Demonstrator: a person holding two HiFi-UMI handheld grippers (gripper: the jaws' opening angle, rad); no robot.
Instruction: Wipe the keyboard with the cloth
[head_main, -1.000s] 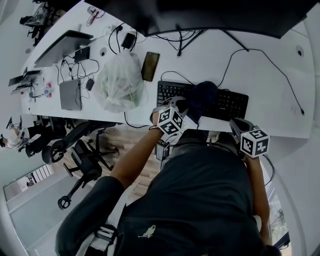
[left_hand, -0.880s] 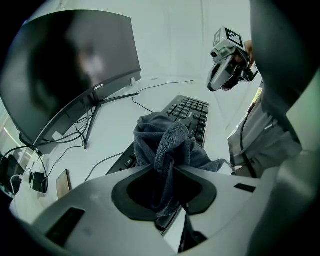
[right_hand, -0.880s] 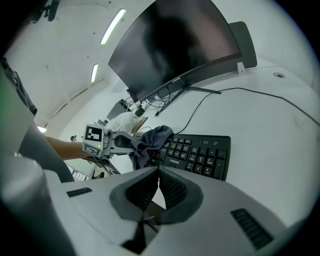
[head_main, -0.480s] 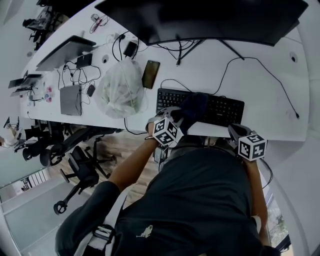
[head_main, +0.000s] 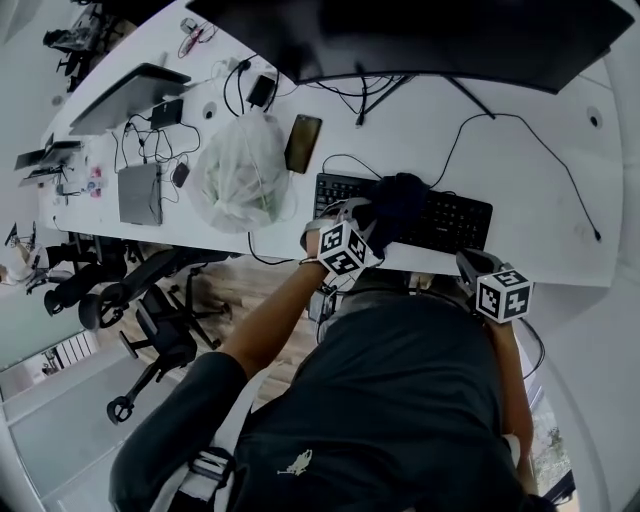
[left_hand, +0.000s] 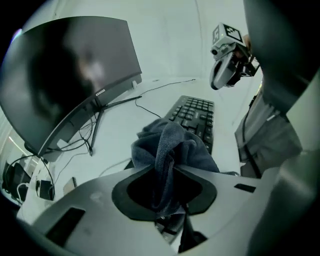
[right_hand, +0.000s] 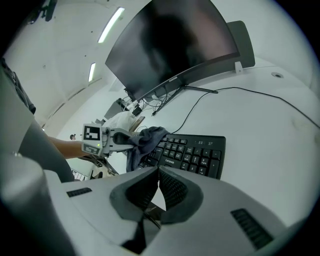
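Observation:
A dark grey cloth (head_main: 402, 196) lies bunched on the left half of the black keyboard (head_main: 455, 216), near the front edge of the white desk (head_main: 540, 170). My left gripper (head_main: 366, 220) is shut on the cloth; in the left gripper view a fold of the cloth (left_hand: 169, 150) is pinched between the jaws of my left gripper (left_hand: 170, 174), with the keyboard (left_hand: 197, 111) beyond. My right gripper (head_main: 472, 264) hangs at the desk edge by the keyboard's right end, apart from it. In the right gripper view my right gripper (right_hand: 159, 173) is shut on nothing, above the keyboard (right_hand: 196, 153).
A curved monitor (head_main: 430, 35) stands behind the keyboard, with its cables (head_main: 480, 110) running over the desk. A white plastic bag (head_main: 240, 170) and a phone (head_main: 301, 143) lie left of the keyboard. Laptops (head_main: 140, 190) lie further left. Office chairs (head_main: 150, 300) stand below the desk edge.
My left gripper slid the cloth to the left over the keys, then back a little to the right. The right gripper has stayed where it was.

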